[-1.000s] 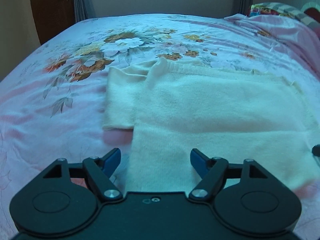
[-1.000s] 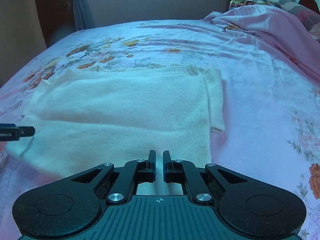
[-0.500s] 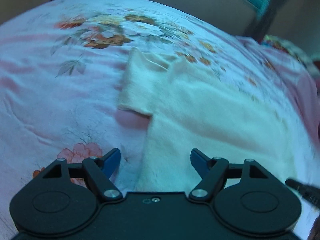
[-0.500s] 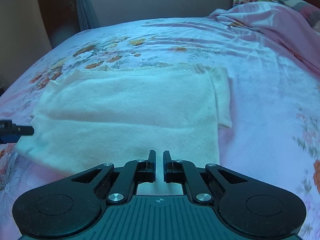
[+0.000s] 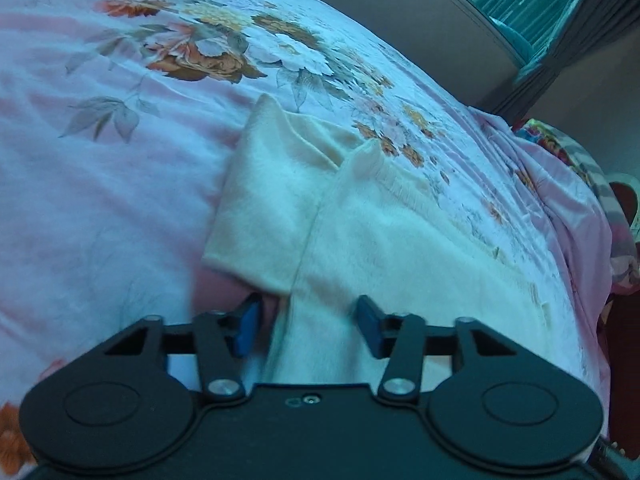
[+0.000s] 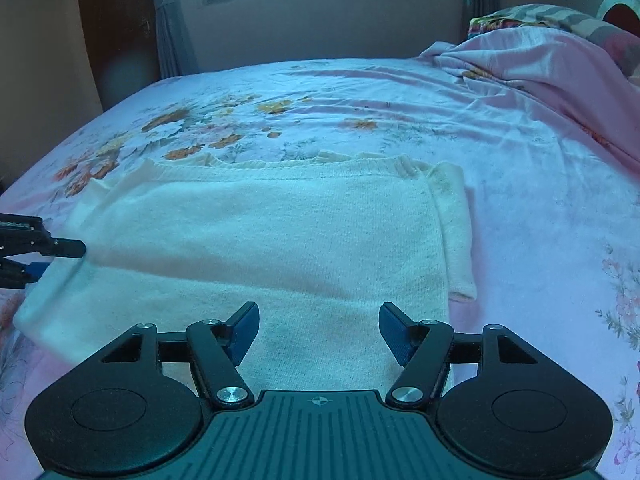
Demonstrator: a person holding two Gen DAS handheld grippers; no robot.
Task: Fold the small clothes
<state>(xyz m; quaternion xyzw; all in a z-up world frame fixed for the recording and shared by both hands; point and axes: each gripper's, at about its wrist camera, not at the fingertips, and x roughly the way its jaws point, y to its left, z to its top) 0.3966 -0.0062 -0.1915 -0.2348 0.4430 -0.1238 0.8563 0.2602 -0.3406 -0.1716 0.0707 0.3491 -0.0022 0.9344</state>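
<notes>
Cream knit sweater [image 6: 256, 236] flat on floral bedsheet [image 6: 400, 104], left gripper [image 5: 306, 326] and right gripper [image 6: 318, 330] both wide.

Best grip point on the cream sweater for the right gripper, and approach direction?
Probably the near right hem corner of the sweater, approached low from the near side. That edge lies flat on the bedsheet, just ahead of the open right gripper. The short sleeve is already tucked alongside.
</notes>
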